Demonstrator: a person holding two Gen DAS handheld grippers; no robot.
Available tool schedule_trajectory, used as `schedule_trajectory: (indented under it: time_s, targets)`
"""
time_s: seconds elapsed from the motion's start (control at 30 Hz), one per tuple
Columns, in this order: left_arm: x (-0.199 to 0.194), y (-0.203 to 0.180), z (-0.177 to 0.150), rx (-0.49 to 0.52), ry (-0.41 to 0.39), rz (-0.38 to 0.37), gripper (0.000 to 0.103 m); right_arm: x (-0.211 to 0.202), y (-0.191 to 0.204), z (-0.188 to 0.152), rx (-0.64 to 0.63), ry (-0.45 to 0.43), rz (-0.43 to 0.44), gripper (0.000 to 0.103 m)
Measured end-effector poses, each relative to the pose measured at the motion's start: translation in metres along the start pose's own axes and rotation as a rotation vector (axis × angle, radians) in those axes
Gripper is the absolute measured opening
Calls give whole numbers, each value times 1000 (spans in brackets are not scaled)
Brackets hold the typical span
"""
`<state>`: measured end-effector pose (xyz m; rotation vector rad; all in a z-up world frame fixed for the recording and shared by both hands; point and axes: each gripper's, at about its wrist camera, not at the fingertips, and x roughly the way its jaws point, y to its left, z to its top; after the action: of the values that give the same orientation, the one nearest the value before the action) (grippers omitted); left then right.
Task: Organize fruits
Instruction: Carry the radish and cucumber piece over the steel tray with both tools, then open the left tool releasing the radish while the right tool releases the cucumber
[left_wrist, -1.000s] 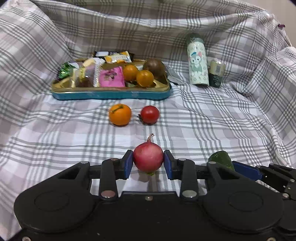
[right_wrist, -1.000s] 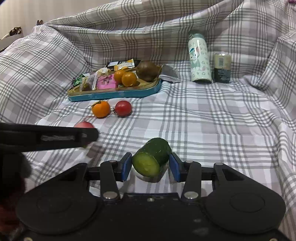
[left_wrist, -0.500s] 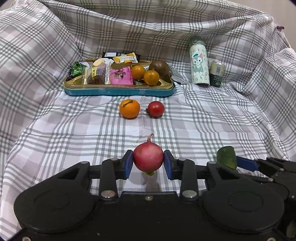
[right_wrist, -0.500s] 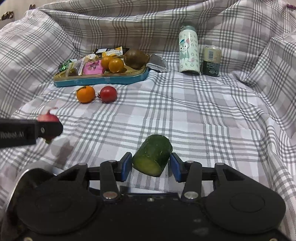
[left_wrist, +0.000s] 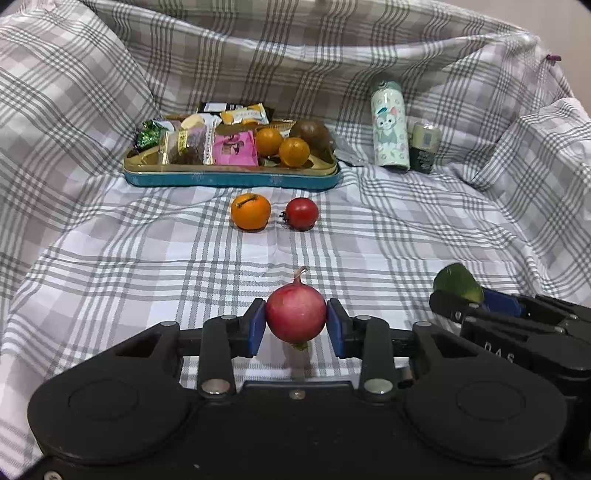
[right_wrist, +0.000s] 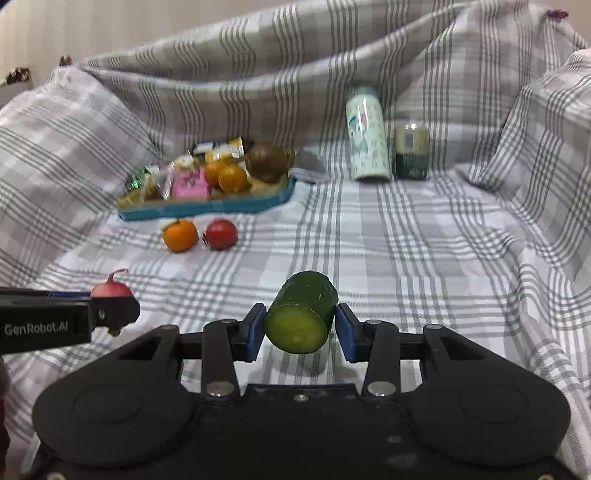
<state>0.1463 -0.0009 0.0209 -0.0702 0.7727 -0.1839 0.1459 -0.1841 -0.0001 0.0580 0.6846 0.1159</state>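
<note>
Two items are in my grip right now, one per gripper. Nearest to me, the left gripper (left_wrist: 296, 326) has its blue pads closed against both sides of a radish (left_wrist: 295, 317), root tail pointing up, and it hangs clear of the cloth (left_wrist: 110, 266). Beside it on the right, the right gripper (right_wrist: 300, 328) has a cucumber piece (right_wrist: 301, 317) between its pads, cut face toward the camera and tilted a little. The left pad touches it; on the right I see a thin gap in this view, so I judge the hold light rather than firm.

Farther out, an orange (left_wrist: 250, 212) and a tomato (left_wrist: 301, 213) lie side by side on the cloth, near each other but apart, just in front of the tray (left_wrist: 229, 179). That tray already carries two small oranges (left_wrist: 282, 147), a brown fruit (left_wrist: 309, 133) and snack packets (left_wrist: 207, 142), so it is crowded on its left. Behind and to the right stand a bottle (left_wrist: 389, 127) and a small can (left_wrist: 424, 147).

I read this as the carrying step: both pieces lifted, neither yet placed. Next I need to bring them forward to the row by the orange and tomato, or to the tray's fruit end; I cannot tell which. I should lower each onto the cloth before spreading the pads, since both are round and will roll on the wrinkles.
</note>
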Motion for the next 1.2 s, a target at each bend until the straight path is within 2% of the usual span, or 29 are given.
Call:
schedule_trajectory:
  time_s: [0.23,0.8,1.0,1.2]
  targets:
    - [-38,-7,-20,29,-32,-3,44,-41,-4,-20,50,-39,23,43]
    - [-94,-22,-90,45,-60,-44,44,-135,7,-95,-11,-43,60,43]
    - [-96,-22,-110,58,-35,-73,44,-148,10,-111,-29,-48,75,43]
    - [-86,-24,-112,53,-8,-84,44,-137,7,-115,6,-9,63,43]
